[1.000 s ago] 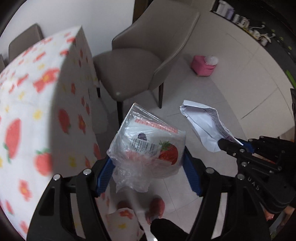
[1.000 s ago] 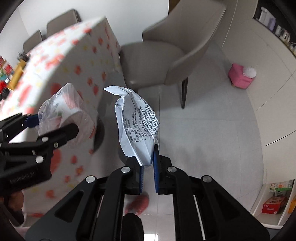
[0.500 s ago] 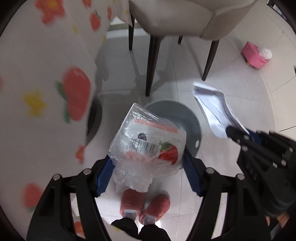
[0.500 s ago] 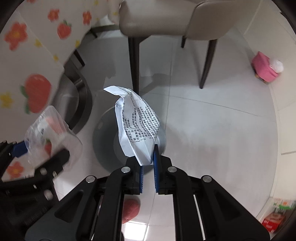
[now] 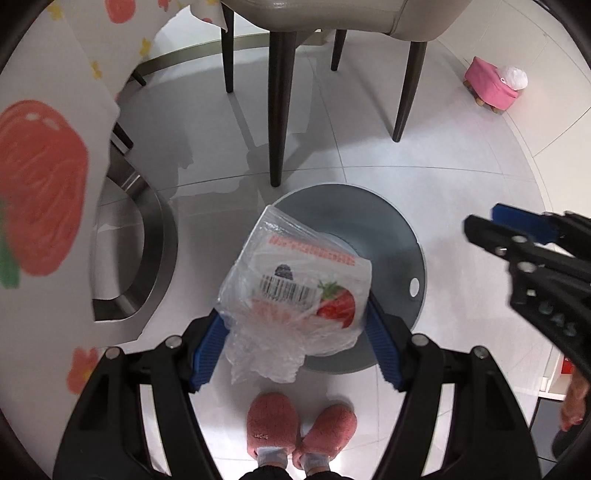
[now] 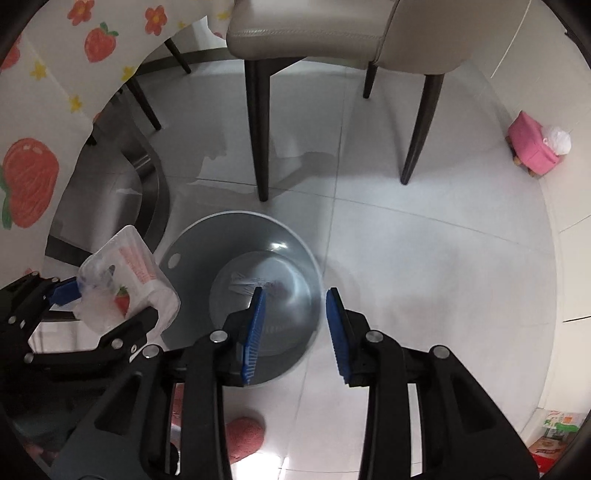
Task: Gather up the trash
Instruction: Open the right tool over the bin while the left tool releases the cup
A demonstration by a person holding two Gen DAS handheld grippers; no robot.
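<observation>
My left gripper [image 5: 293, 347] is shut on a clear plastic strawberry container in a thin bag [image 5: 295, 295], held over the grey trash bin [image 5: 399, 236]. From the right wrist view that container [image 6: 125, 280] hangs at the bin's left rim. My right gripper [image 6: 295, 325] hovers over the bin [image 6: 192, 251], its jaws opening with nothing between them. The printed paper [image 6: 255, 286] lies at the bottom of the bin. In the left wrist view the right gripper [image 5: 491, 225] shows at the right, with no paper in it.
A beige chair [image 6: 314, 33] on dark legs stands just beyond the bin. The strawberry-print tablecloth [image 5: 40, 184] hangs at the left over a round metal table base [image 5: 155, 236]. A pink stool [image 6: 535, 147] sits far right. A person's pink slippers [image 5: 299, 428] stand near the bin.
Both grippers sank from table height to just above the bin. The right gripper's jaws parted and the paper dropped into the bin. The left still grips the container.
</observation>
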